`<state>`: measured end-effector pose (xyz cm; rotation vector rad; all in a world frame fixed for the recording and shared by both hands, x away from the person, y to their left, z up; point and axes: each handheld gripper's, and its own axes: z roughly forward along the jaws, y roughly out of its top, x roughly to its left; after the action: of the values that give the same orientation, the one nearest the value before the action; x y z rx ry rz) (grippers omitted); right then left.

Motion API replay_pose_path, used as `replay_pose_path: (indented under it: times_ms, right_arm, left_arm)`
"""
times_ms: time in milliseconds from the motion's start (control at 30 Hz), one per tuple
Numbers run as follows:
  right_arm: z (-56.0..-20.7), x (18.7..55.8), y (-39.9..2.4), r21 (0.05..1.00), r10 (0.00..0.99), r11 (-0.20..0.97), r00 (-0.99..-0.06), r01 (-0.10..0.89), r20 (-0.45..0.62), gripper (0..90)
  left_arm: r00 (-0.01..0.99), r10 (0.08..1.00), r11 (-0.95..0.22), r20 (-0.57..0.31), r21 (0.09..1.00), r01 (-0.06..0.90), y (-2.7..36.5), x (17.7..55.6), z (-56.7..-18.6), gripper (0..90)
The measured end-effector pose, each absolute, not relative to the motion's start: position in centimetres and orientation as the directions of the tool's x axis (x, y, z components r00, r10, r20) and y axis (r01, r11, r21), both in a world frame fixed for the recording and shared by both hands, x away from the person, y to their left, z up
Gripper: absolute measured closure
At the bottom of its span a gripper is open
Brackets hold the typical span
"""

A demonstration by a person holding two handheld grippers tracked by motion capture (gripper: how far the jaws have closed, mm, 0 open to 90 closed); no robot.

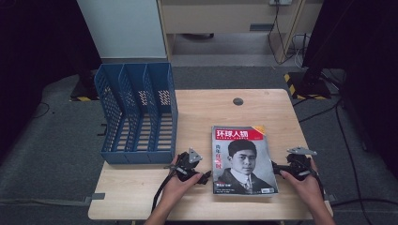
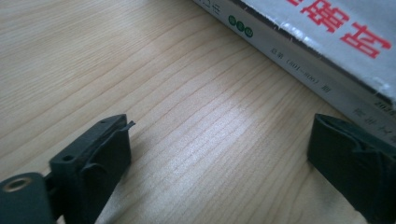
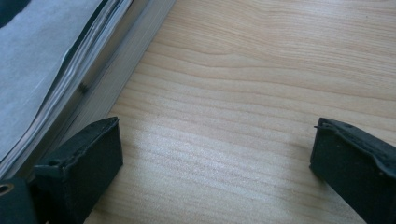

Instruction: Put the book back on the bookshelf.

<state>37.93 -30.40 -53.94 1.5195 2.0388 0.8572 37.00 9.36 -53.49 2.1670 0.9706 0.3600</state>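
Note:
A magazine (image 1: 243, 159) with a portrait cover and red title lies flat on the wooden table (image 1: 197, 117), right of centre near the front. My left gripper (image 1: 206, 177) rests on the table by the magazine's left edge, jaws wide open over bare wood; its own view shows the magazine's spine (image 2: 299, 70) just beyond the open left gripper (image 2: 219, 149). My right gripper (image 1: 274, 167) sits at the magazine's right edge, also open; in its view the page edges (image 3: 93, 79) run beside one jaw of the right gripper (image 3: 215, 149). Nothing lies between either pair of jaws.
A blue three-slot file rack (image 1: 138, 112) stands on the table's left side, slots facing the front. A round cable hole (image 1: 238, 101) sits near the far edge. Bare wood stretches behind the magazine and along the front edge.

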Motion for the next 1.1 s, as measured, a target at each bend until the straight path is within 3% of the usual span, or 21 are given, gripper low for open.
replay_pose_path:
  times_ms: [100, 133, 200, 333, 367, 467, 867, 1000, 1100]
  right_arm:
    - [-53.9, 38.0, -30.4, 0.711, 0.958, 0.196, -0.286, 0.675, 0.008, 5.3]
    - [-53.7, 38.1, -30.6, 0.716, 0.960, 0.188, -0.280, 0.673, 0.012, 12.9]
    - [-53.4, 38.1, -31.0, 0.722, 0.964, 0.166, -0.266, 0.672, 0.026, 16.4]
    - [-52.5, 37.8, -31.7, 0.760, 0.969, 0.118, -0.241, 0.639, 0.052, 24.7]
    - [-51.8, 37.5, -31.9, 0.783, 0.965, 0.110, -0.253, 0.612, 0.062, 32.2]
    - [-51.3, 37.4, -31.6, 0.803, 0.960, 0.113, -0.272, 0.585, 0.064, 38.4]
    - [-50.9, 37.2, -30.8, 0.797, 0.941, 0.154, -0.332, 0.584, 0.060, 36.8]
    - [-50.6, 37.0, -30.5, 0.808, 0.927, 0.176, -0.372, 0.562, 0.057, 55.6]
    - [-50.3, 36.8, -30.1, 0.820, 0.924, 0.185, -0.379, 0.541, 0.042, 59.4]
  left_arm:
    - [0.661, 0.749, -0.431, -0.049, 0.721, 0.542, 9.6, 36.9, -53.2, 10.7]
    - [0.653, 0.755, -0.411, -0.059, 0.733, 0.541, 9.9, 36.8, -52.7, 14.9]
    - [0.661, 0.745, -0.386, -0.088, 0.752, 0.535, 10.0, 36.6, -52.1, 21.0]
    - [0.684, 0.722, -0.367, -0.108, 0.778, 0.510, 9.7, 36.2, -51.3, 22.0]
    - [0.692, 0.714, -0.365, -0.105, 0.788, 0.496, 9.5, 35.9, -51.1, 22.9]
    - [0.701, 0.706, -0.369, -0.100, 0.793, 0.485, 9.2, 35.6, -50.9, 23.3]
    - [0.660, 0.739, -0.300, -0.138, 0.809, 0.506, 9.7, 35.8, -50.9, 29.7]
    - [0.668, 0.733, -0.302, -0.131, 0.817, 0.492, 9.3, 35.6, -50.8, 34.3]
    - [0.671, 0.730, -0.303, -0.125, 0.821, 0.483, 9.0, 35.3, -50.7, 37.3]
